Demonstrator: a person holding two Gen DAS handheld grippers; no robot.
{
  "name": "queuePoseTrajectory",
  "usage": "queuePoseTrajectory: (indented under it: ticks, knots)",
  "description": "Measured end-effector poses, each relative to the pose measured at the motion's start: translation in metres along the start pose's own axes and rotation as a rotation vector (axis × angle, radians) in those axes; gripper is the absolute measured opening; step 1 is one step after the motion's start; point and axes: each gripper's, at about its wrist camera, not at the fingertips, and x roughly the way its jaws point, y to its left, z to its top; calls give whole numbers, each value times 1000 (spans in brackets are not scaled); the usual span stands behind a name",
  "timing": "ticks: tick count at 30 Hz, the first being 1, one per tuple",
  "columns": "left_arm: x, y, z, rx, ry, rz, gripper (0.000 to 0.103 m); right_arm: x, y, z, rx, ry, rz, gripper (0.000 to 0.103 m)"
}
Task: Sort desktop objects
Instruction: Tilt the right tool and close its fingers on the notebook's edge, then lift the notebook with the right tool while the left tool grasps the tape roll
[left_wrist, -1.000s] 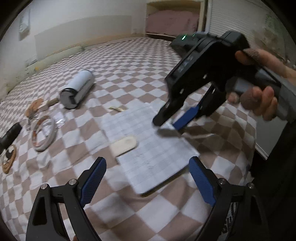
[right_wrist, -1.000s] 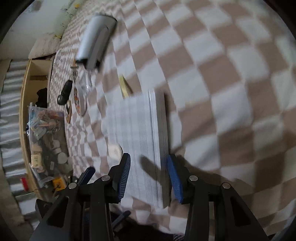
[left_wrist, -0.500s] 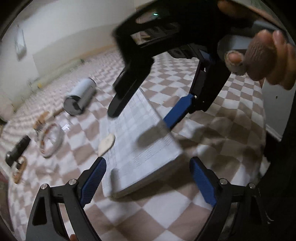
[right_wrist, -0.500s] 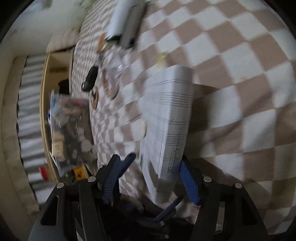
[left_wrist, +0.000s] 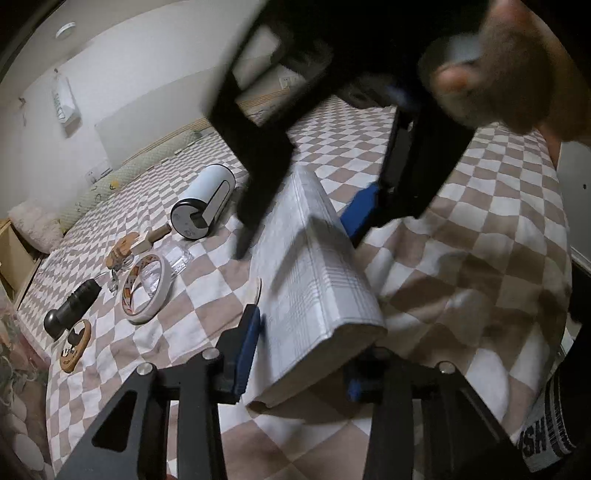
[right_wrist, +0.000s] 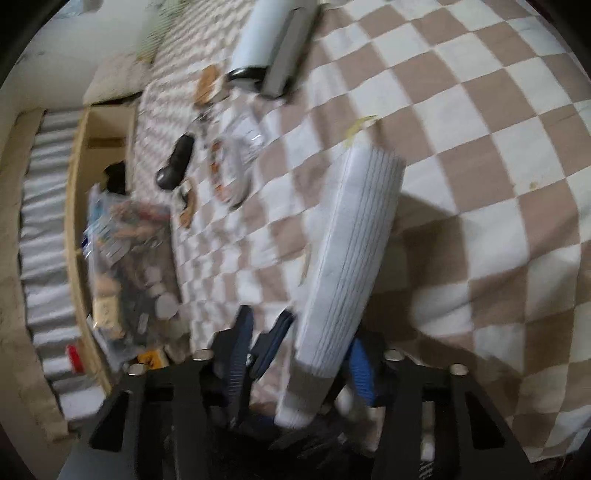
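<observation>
A thick white notebook with a grid-lined cover is tilted up off the checked cloth, held at both ends. My left gripper is closed on its near end. My right gripper grips the same notebook at its near end in the right wrist view; it also shows from outside above the far end in the left wrist view. A small flat beige piece pokes out from under the notebook's left edge.
On the cloth to the left lie a white cylinder with a black end, a tape roll, a clear plastic piece, wooden discs, and a black handle. A wooden crate of clutter stands beyond the cloth's edge.
The notebook has gone from lying flat to being lifted and tilted. My left gripper has closed on its near end, and the right gripper has swung up close over it.
</observation>
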Motion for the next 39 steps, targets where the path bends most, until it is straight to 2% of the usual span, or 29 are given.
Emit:
queuePoseTrajectory:
  ticks: [2,7,9,10,12,16,17,20,23,27,29,34,38,39]
  knots:
    - [1,-4,-2,27,-1,11,39,3,-5,10,14,-24,-34,28]
    - [4,-5,-5,59,2,29,39,10,-3,16,0,-21,-41,26]
    - [1,-3,-4,44,5,-5,51,11,6,15,-39,-20,-48,25]
    - [-1,-2,-3,37,5,-22,54,12,10,13,-60,-18,-48,25]
    - [-8,-4,-2,32,0,-48,56,15,13,10,-85,-8,-52,24]
    - [-22,-4,-2,26,11,-105,60,14,9,7,-49,8,-28,24]
    - [-26,-4,-2,19,13,-119,63,12,8,7,-38,8,-17,23]
    - [-45,2,1,-13,0,-142,86,3,10,5,-32,-3,2,23]
    - [-65,11,6,-39,-36,-117,94,-6,10,8,-30,-28,7,23]
    - [-56,43,15,-81,-13,-39,95,-20,6,15,-28,-79,-4,23]
    - [-36,65,19,-103,20,13,95,-30,4,18,-27,-113,-8,23]
    - [13,110,23,-144,100,88,95,-40,-3,21,-18,-146,-13,23]
    - [55,138,19,-155,182,121,84,-40,-11,23,6,-145,-17,23]
    - [63,143,18,-161,196,117,84,-40,-11,23,10,-146,-19,23]
